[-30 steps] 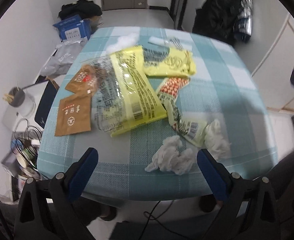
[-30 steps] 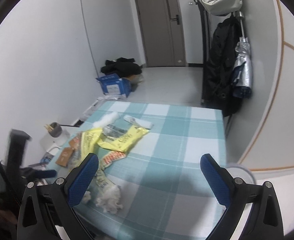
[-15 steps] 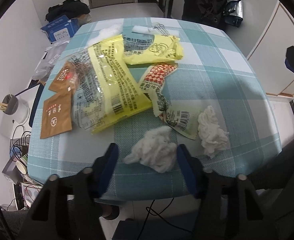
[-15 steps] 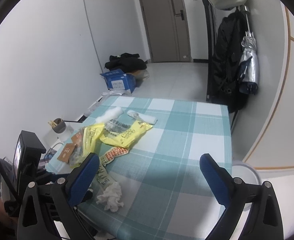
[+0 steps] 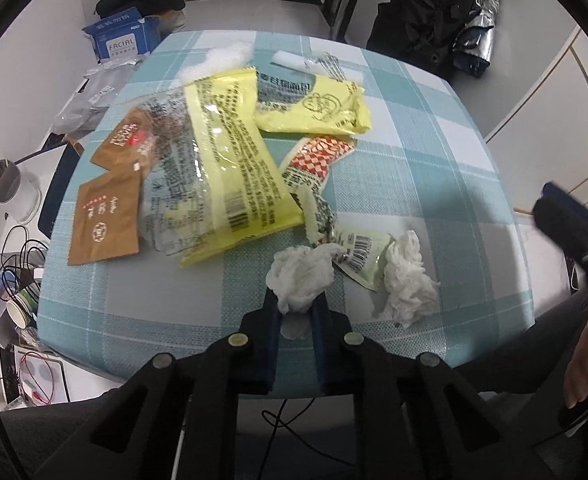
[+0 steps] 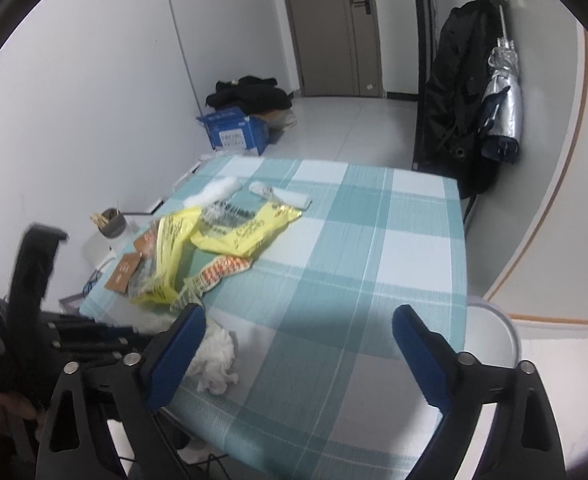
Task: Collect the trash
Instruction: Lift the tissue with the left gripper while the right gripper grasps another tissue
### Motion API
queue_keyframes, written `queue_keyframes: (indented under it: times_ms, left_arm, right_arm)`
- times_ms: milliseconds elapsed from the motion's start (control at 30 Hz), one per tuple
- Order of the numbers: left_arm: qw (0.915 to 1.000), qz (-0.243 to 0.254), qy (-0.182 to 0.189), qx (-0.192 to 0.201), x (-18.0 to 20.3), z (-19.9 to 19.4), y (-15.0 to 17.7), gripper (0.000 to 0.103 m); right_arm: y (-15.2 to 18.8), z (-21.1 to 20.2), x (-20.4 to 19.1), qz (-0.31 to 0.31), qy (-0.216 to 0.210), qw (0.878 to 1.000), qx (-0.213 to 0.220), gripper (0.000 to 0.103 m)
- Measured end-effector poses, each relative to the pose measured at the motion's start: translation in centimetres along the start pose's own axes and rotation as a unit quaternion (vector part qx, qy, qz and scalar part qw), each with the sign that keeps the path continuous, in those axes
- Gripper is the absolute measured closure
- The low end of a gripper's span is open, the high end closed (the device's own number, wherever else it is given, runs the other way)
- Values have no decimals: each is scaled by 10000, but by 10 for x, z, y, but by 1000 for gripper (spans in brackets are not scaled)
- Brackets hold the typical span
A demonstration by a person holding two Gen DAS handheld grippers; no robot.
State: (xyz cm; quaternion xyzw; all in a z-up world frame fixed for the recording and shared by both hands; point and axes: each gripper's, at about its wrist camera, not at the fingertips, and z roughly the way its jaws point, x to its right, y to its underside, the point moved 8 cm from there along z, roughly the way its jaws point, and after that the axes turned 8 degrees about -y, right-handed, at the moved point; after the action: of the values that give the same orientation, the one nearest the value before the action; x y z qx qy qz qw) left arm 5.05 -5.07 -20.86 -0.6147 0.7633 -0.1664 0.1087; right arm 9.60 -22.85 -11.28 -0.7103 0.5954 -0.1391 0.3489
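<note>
- Pinching the crumpled tissue (image 5: 300, 276) in the left gripper (image 5: 296, 312), jaws just closing down to a narrow gap on it.
- Sitting near the table (image 5: 434, 168) edge, just in front of the big yellow wrapper (image 5: 230, 176).
- Looking feather-light, soft, squashing easily; taking it mid-wad.
- Hovering wide over the table's near corner: right gripper (image 6: 298, 344), narrowing slightly, holding nothing.

The room has plain white walls (image 6: 94, 80) and a pale grey tiled floor (image 6: 354, 128). A brown door (image 6: 326, 28) stands closed at the far end. A black coat (image 6: 460, 92) and a folded silver umbrella (image 6: 504, 96) hang on a dark rack at the right. A blue cardboard box (image 6: 234, 132) sits on the floor near the left wall, beside dark clothes (image 6: 250, 94)
</note>
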Motion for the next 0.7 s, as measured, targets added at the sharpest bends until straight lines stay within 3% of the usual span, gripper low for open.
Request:
queue_keyframes:
  times_ms: [400,700]
  left_arm:
    - [9968,-523,327,514,-19,-31,-16,93]
    - [9902,-942,301,988,-39,-49,-31,93]
  right_arm:
    - [23,24,-21,-224,-207,9981,-529,22]
    - [39,44,-45,-637,-251,9937,-887,26]
